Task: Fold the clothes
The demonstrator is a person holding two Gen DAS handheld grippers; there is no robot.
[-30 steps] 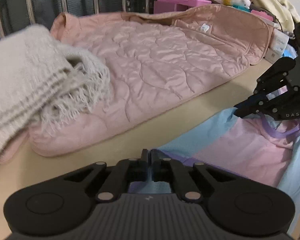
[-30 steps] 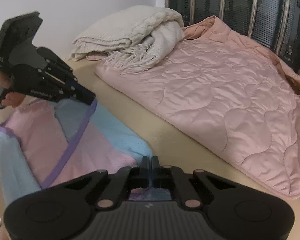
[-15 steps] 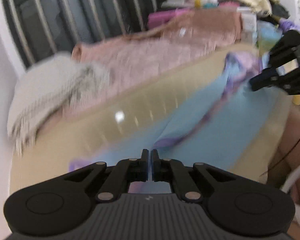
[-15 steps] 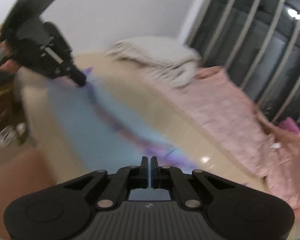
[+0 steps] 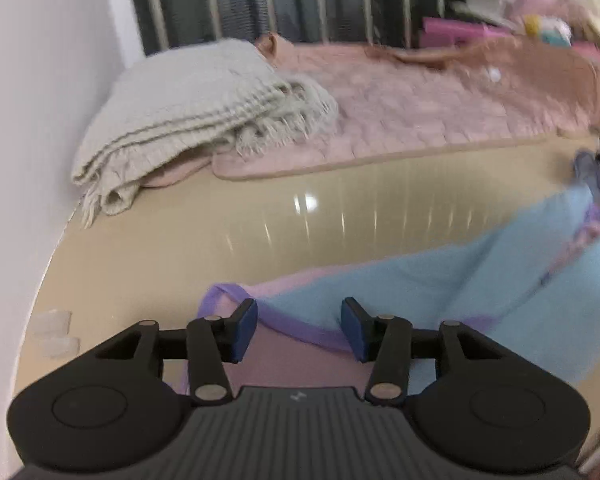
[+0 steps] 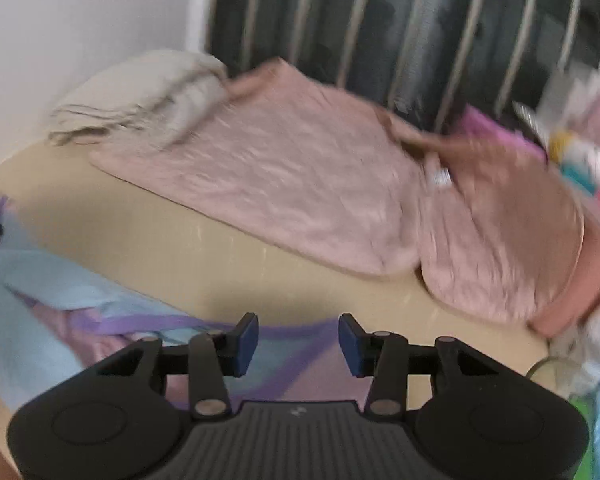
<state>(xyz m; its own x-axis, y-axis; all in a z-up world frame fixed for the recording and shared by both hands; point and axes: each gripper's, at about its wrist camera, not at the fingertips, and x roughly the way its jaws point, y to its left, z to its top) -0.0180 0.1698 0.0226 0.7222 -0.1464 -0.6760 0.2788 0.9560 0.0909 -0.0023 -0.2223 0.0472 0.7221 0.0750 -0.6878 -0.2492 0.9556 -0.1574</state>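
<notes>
Now you have two tongs, left tongs (image 5: 299,328) and right tongs (image 6: 298,344), both spread apart and gripping nothing. One blue-and-pink garment (image 5: 440,292) with purple trim lies on the beige surface (image 5: 220,240) at 6 o'clock, beneath both. One pink quilted jacket (image 6: 300,176) and one folded grey blanket (image 5: 188,112) rest at 12 o'clock. Motion blur smears the clutter at 2 o'clock; dark slatted bars (image 6: 420,40) stand behind.
</notes>
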